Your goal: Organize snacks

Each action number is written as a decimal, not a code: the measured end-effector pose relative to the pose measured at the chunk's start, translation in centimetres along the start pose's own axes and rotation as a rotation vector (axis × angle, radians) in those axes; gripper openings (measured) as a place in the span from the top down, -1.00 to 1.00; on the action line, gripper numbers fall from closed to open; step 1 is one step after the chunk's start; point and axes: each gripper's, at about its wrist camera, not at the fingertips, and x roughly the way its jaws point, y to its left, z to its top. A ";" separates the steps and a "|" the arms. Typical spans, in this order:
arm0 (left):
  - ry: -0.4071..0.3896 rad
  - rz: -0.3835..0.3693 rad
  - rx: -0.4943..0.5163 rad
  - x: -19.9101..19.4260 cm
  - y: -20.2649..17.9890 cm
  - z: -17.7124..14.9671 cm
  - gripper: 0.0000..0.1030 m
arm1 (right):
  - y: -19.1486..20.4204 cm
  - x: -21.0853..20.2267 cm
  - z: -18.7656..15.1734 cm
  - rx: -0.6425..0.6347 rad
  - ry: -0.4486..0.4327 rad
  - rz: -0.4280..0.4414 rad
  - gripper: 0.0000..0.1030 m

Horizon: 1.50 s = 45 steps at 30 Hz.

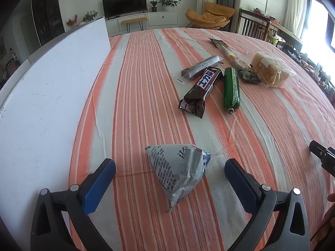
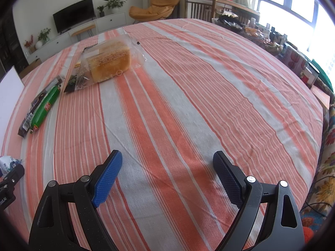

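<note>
My left gripper is open, its blue pads on either side of a grey-white triangular snack pouch that lies on the striped cloth. Farther off lie a brown chocolate bar, a green sausage, a dark slim packet, a long biscuit packet and bagged bread. My right gripper is open and empty over bare cloth. In the right wrist view the bread and green sausage lie at far left.
A white board covers the table's left side. The orange-and-grey striped tablecloth covers the rest. A cluttered side table and floral fabric lie to the right. The other gripper's tip shows at right.
</note>
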 end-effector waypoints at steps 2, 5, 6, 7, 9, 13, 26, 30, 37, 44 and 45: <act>0.000 0.001 0.001 0.0 0.0 0.0 -1.00 | 0.0 0.0 0.0 0.000 0.000 0.000 -0.77; 0.000 0.001 0.000 0.0 0.0 0.0 -1.00 | 0.0 0.0 0.0 0.000 0.000 0.000 -0.77; 0.000 0.000 0.000 0.0 0.0 0.0 -1.00 | 0.0 0.0 0.0 0.000 0.000 0.001 -0.77; 0.000 -0.001 0.000 0.0 0.0 0.0 -1.00 | 0.0 0.0 0.0 0.001 -0.001 0.003 -0.77; 0.000 -0.001 0.000 0.0 0.0 0.0 -1.00 | -0.2 -0.1 0.1 0.013 -0.002 0.023 -0.77; 0.000 -0.001 0.000 0.0 0.0 0.0 -1.00 | -1.2 -1.3 0.8 0.093 -0.042 0.234 -0.73; 0.000 -0.001 0.000 0.0 0.0 0.0 -1.00 | 14.4 2.7 8.7 -0.118 0.238 0.503 -0.67; 0.000 -0.001 -0.001 0.0 0.0 0.0 -1.00 | 16.7 4.7 9.2 -0.144 0.311 0.444 -0.36; 0.000 -0.002 -0.001 0.0 0.0 0.0 -1.00 | 18.3 5.8 9.0 -0.251 0.294 0.348 0.53; 0.000 -0.001 -0.001 0.0 0.0 0.0 -1.00 | 15.2 4.6 7.6 -0.381 0.349 0.367 0.54; 0.000 -0.001 -0.001 0.0 0.0 0.0 -1.00 | 14.3 4.4 7.3 -0.395 0.355 0.364 0.54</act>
